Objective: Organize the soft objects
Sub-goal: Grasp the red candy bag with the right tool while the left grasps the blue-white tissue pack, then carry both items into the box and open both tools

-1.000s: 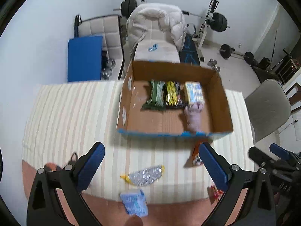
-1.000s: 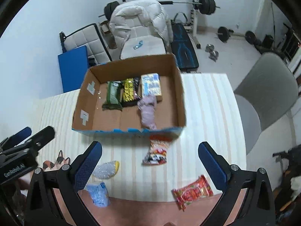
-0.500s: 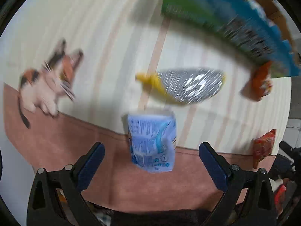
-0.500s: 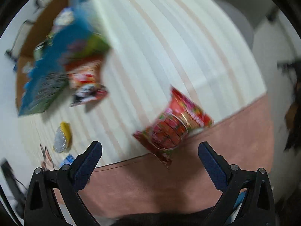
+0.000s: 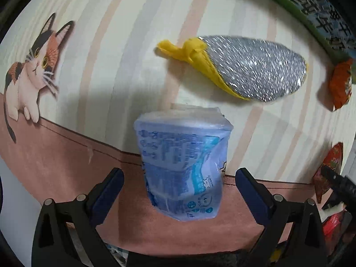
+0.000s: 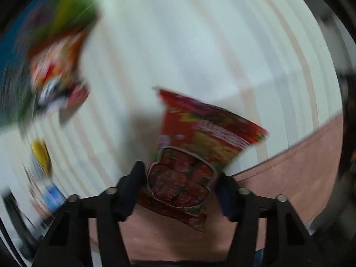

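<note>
My left gripper (image 5: 178, 191) is spread wide around the blue tissue pack (image 5: 182, 166) without touching it; the pack lies on the counter (image 5: 111, 44) just beside the silver pouch (image 5: 255, 66). My right gripper (image 6: 181, 189) has narrowed onto the red snack bag (image 6: 189, 160), both fingers touching it.

Left gripper (image 5: 179, 191) lowered from box overview to blue tissue pack (image 5: 183, 166), pack now between its spread fingers, right gripper (image 6: 181, 185) lowered likewise, fingers narrowed against red snack bag (image 6: 195, 155), that view blurred.
</note>
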A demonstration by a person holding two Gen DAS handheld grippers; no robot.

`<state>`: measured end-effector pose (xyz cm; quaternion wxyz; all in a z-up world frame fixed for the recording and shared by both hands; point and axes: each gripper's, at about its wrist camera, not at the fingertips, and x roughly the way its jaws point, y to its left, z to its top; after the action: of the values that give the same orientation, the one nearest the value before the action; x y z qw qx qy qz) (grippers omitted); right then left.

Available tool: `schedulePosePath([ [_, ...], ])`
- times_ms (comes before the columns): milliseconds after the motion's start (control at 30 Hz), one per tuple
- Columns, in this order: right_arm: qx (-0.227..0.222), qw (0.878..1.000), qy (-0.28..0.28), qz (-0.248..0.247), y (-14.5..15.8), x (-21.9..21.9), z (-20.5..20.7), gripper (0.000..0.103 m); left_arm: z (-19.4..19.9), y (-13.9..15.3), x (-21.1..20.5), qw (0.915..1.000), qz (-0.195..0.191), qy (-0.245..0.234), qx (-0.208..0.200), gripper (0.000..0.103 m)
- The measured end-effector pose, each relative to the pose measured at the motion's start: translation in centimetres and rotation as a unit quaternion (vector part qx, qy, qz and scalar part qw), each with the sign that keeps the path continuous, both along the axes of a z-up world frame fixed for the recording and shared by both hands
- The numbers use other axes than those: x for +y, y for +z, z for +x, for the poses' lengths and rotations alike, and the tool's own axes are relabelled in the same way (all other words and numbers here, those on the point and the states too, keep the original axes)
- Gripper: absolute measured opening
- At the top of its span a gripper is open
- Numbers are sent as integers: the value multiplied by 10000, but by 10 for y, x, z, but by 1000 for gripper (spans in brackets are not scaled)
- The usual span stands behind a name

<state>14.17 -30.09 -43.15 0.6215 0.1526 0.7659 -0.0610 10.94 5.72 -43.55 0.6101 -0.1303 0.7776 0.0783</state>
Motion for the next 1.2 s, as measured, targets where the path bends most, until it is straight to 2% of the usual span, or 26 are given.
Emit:
schedulePosePath([
  [100,-26,9935,1137,-103,3,31,-5,53,0,-7,-12,9999,21,-136,27,102],
  [167,8,9864,1627,-222,3,44,-12,53,0,-10,-19,9997,24,-227,21,102],
  [200,7,9843,1746,-250,4,47,-13,54,0,-12,-24,9996,39,-281,32,99],
  [233,-27,9835,1787,-272,5,49,-15,54,-1,-14,-29,9994,51,-341,39,95],
  [300,-77,9838,1767,-303,9,53,-15,68,1,-18,-39,9989,86,-454,77,84],
  [367,-110,9861,1639,-253,9,55,-14,70,2,-16,-46,9984,131,-547,-4,77],
  [467,-33,9889,1468,-239,6,51,-12,70,0,-10,-60,9975,166,-674,-96,56],
  [533,5,9897,1402,-290,-1,52,-9,70,-3,-9,-65,9970,193,-733,-123,50],
  [567,3,9896,1403,-328,-4,50,-12,69,-3,-9,-67,9971,189,-726,-133,47],
  [633,-22,9879,1459,-533,-7,53,-12,53,-5,-4,-65,9973,182,-694,-163,44],
  [733,-89,9863,1554,-552,-10,60,-15,49,-6,6,-62,9980,34,-602,-202,42],
  [833,-94,9873,1551,-336,-2,66,-25,48,-14,29,-61,9975,-226,-541,-384,42],
  [933,-229,9875,1556,79,21,73,-29,48,-14,66,-73,9945,-457,-607,-726,42],
  [1133,-965,9775,1750,675,102,95,-13,48,21,154,-92,9798,-866,-730,-1650,42],
  [1200,-1193,9738,1752,819,132,104,9,48,40,180,-89,9743,-995,-762,-1874,42],
])
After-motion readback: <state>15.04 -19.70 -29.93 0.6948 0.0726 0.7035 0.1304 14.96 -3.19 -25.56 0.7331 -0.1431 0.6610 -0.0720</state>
